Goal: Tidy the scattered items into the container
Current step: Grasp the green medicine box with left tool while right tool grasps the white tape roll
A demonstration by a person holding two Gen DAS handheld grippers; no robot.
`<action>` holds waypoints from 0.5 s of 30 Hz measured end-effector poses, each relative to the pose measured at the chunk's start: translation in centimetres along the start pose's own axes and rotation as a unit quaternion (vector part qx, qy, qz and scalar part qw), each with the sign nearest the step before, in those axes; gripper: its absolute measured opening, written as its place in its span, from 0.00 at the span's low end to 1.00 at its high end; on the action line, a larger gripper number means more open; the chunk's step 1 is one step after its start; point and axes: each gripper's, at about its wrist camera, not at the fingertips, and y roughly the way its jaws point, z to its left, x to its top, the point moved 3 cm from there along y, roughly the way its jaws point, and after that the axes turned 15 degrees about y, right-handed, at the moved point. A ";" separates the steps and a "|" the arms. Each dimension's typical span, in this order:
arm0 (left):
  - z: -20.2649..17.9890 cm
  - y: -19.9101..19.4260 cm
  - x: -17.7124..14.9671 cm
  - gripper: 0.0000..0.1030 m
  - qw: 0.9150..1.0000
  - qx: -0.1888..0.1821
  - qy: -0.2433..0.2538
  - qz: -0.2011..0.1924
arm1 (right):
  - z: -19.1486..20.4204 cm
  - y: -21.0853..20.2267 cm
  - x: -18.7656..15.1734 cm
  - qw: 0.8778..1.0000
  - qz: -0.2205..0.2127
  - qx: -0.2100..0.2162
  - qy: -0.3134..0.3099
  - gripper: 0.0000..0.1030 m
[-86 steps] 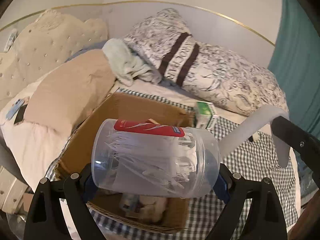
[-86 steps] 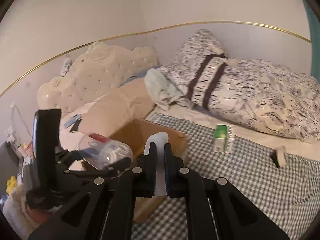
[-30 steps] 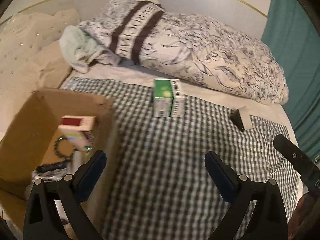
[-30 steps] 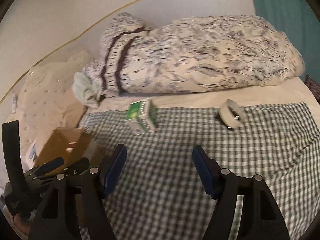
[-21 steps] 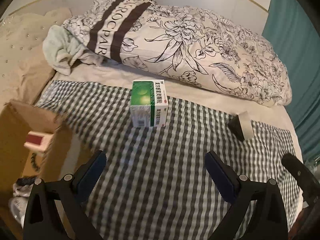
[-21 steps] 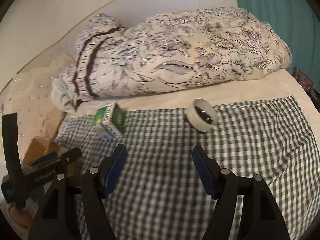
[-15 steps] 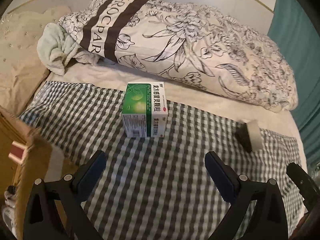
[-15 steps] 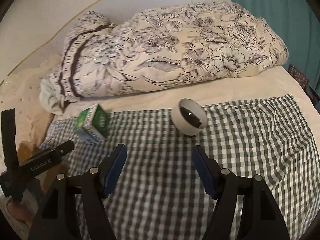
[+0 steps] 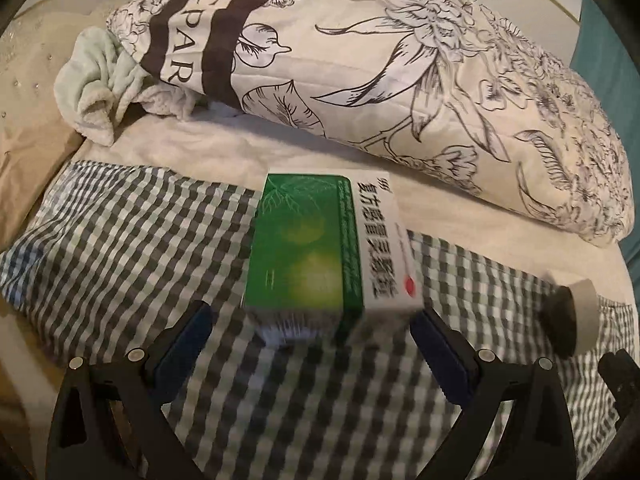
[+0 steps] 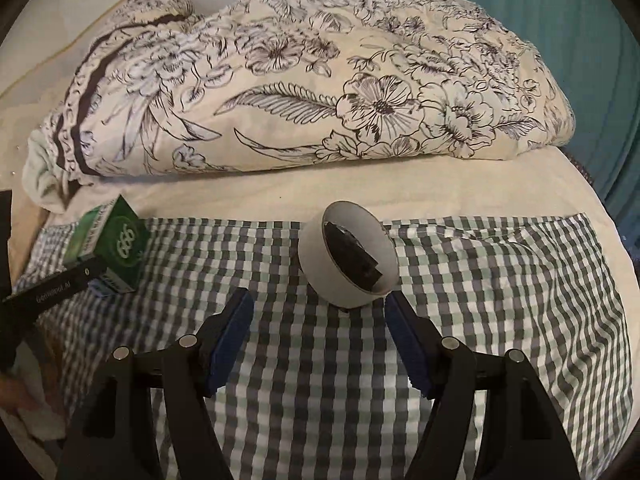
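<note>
A green and white medicine box (image 9: 320, 248) lies on the checked cloth (image 9: 120, 248). My left gripper (image 9: 312, 344) is open, its blue pads just short of the box's near end. The same box (image 10: 110, 250) shows at the left of the right wrist view, with one left-gripper finger (image 10: 52, 286) in front of it. A white roll of tape (image 10: 346, 258) stands on edge on the cloth. My right gripper (image 10: 320, 330) is open just in front of the roll, not touching it. The roll (image 9: 574, 318) also appears at the right edge of the left wrist view.
A big flowered quilt roll (image 10: 300, 92) lies along the back of the bed, with a pale green towel (image 9: 100, 96) at its left end. A teal curtain (image 10: 580, 40) hangs at the right. The cardboard container is out of view.
Both grippers have moved forward and down over the checked cloth. The box and the tape roll now loom large just ahead of the pads; the cardboard container has left the left wrist view.
</note>
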 end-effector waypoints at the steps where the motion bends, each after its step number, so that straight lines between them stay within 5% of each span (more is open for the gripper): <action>1: 0.0 0.5 0.2 0.98 1.000 0.000 0.003 -0.001 | 0.2 0.5 0.0 1.000 0.002 -0.003 -0.004 0.66; 7: 0.2 2.9 0.0 0.98 1.000 -0.016 -0.002 0.005 | 1.1 2.5 -0.1 0.999 0.005 -0.022 -0.029 0.66; 10: -0.1 3.1 -0.1 0.77 1.000 -0.015 0.014 0.001 | 1.4 3.1 0.2 0.998 0.000 -0.035 -0.045 0.66; 14: 0.0 2.8 -0.4 0.77 1.000 -0.015 0.010 -0.003 | 1.4 4.3 0.6 0.993 -0.020 -0.089 -0.079 0.65; 15: 0.1 2.6 -0.4 0.77 1.000 -0.016 0.009 -0.003 | 1.3 4.7 0.6 0.991 -0.019 -0.099 -0.086 0.58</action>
